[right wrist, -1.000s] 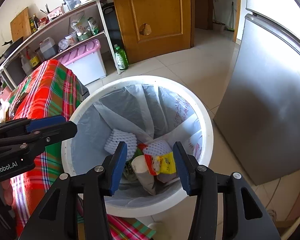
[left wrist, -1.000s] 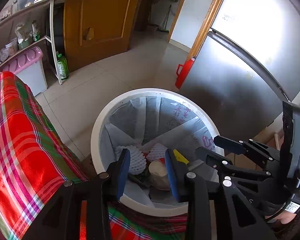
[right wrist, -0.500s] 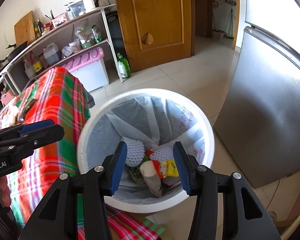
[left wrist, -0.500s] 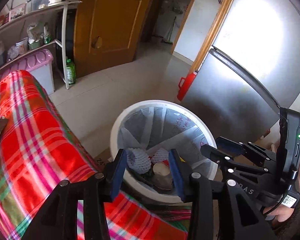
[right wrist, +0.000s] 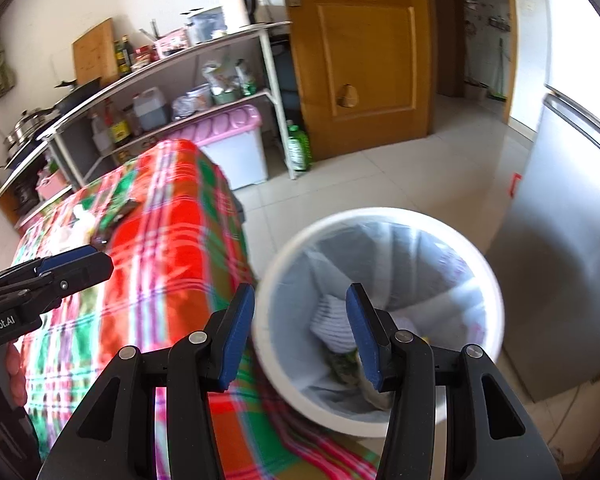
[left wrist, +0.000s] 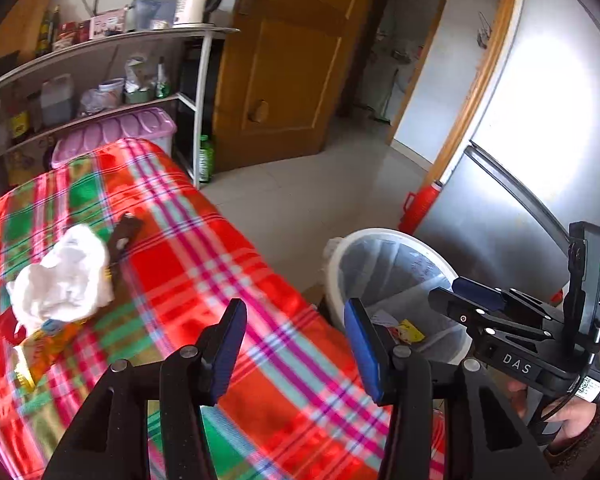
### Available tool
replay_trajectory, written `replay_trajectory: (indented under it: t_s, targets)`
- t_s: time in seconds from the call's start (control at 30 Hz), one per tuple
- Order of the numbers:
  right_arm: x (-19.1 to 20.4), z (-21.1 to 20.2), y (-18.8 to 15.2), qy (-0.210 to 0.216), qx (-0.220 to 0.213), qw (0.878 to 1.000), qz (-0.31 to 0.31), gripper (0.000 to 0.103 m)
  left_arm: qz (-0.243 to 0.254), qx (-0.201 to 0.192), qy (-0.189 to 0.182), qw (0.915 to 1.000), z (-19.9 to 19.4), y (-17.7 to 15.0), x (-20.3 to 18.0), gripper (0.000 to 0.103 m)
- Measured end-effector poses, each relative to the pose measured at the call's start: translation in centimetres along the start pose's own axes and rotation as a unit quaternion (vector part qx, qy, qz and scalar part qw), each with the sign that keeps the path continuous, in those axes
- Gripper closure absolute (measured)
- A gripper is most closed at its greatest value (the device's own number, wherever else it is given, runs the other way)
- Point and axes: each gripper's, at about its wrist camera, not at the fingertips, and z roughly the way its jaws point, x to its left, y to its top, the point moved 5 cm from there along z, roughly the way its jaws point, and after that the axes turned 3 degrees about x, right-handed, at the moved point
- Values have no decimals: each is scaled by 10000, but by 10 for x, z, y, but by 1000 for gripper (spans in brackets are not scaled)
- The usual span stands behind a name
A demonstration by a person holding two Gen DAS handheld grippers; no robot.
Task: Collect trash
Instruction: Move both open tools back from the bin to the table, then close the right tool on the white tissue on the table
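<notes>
The left hand-held gripper point(left wrist: 296, 340), jaws just widened and empty, has swung from the bin point(left wrist: 396, 292), now at its right, toward crumpled white trash point(left wrist: 62, 280) ahead-left on the tabletop point(left wrist: 204, 264); the right hand-held gripper point(right wrist: 300, 332) gapes empty.

A wooden door point(right wrist: 364, 56) stands between the shelf rack point(right wrist: 172, 80) and grey fridge point(right wrist: 560, 240).
</notes>
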Motion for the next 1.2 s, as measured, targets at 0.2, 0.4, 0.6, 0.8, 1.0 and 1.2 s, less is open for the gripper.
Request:
replay_trajectory:
  t_s: [0.2,0.4,0.6,0.8,1.0,1.2]
  targets:
    - [38,5,6,293,-29,9993,-214,54,-218,-182,240,9993,-28,-5,37,51]
    - [79,11,13,582,-49,9973,-446,54,-471,-332,465,9973,-54,-14,78,47]
    - [122,21,20,899,-16,9938,-654,47,-828,-457,728,9929,-73,-22,126,42]
    - [159,35,27,1137,60,9898,-853,41,-1055,-528,901,9889,-89,-30,163,40]
    - [194,51,30,1334,130,9854,-1046,41,-1303,-607,1045,9841,-101,-33,192,39]
    - [230,61,34,1487,153,9807,-1257,41,-1465,-610,1162,9805,-107,-38,214,39]
